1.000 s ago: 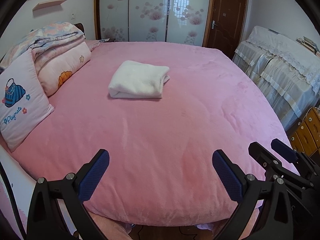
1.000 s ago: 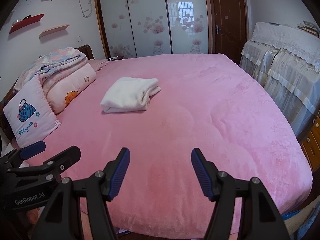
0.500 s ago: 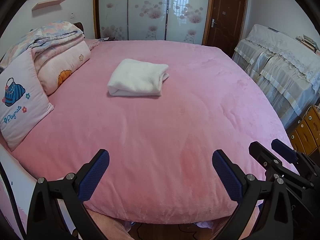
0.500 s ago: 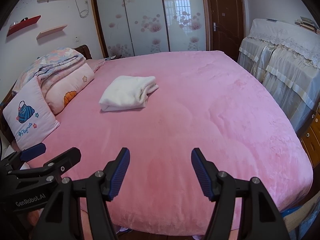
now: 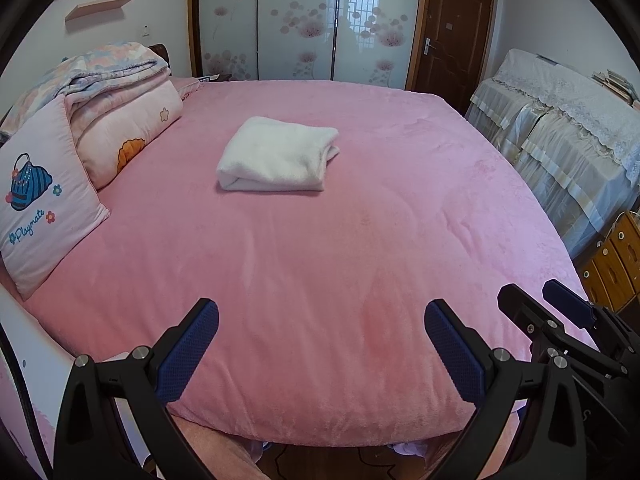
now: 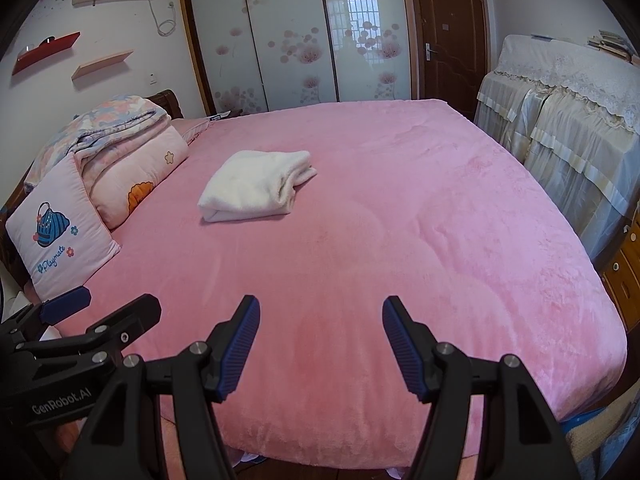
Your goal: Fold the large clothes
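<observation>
A white fluffy garment [image 5: 276,156] lies folded into a compact rectangle on the pink bed [image 5: 320,264], left of the middle and toward the far side; it also shows in the right wrist view [image 6: 258,186]. My left gripper [image 5: 322,328] is open and empty above the bed's near edge. My right gripper [image 6: 320,326] is open and empty beside it, also at the near edge. Each gripper shows at the side of the other's view. Both are well short of the garment.
A pink pillow [image 5: 38,200] and a folded quilt [image 5: 120,92] lie along the bed's left side. Lace-covered furniture [image 5: 560,120] stands to the right, with wooden drawers [image 5: 616,256] nearer. A wardrobe [image 6: 296,36] and a brown door [image 6: 446,36] are behind the bed.
Both grippers have drifted slightly back and up from the bed; the view has shifted a little. The folded garment has not moved and both jaws stay open.
</observation>
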A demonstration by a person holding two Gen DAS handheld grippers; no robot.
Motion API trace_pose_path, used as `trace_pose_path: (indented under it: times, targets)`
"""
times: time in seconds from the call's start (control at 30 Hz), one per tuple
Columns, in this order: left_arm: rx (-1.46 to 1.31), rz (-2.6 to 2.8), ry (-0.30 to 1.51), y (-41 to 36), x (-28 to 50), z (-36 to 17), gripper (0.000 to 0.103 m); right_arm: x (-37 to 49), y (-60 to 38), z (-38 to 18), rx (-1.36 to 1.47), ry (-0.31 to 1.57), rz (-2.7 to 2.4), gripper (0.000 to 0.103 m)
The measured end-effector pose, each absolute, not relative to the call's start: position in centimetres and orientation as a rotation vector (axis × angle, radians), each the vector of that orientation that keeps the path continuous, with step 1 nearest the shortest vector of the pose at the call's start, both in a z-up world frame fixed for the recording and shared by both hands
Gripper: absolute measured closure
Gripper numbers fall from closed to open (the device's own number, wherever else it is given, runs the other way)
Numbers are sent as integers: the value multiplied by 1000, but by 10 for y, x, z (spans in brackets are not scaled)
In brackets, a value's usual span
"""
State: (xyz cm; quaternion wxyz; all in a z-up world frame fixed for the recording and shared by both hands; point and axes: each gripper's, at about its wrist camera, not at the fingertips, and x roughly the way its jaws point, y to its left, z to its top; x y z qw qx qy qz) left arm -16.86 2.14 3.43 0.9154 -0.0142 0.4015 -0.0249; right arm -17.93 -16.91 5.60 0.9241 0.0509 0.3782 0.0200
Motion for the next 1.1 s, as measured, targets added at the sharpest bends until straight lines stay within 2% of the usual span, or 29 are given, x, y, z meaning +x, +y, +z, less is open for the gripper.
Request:
trace_pose_path:
  times: [1.1]
  targets:
    - [-33, -58, 840, 18, -170, 33, 1, -181, -169, 49, 114, 788, 31, 39]
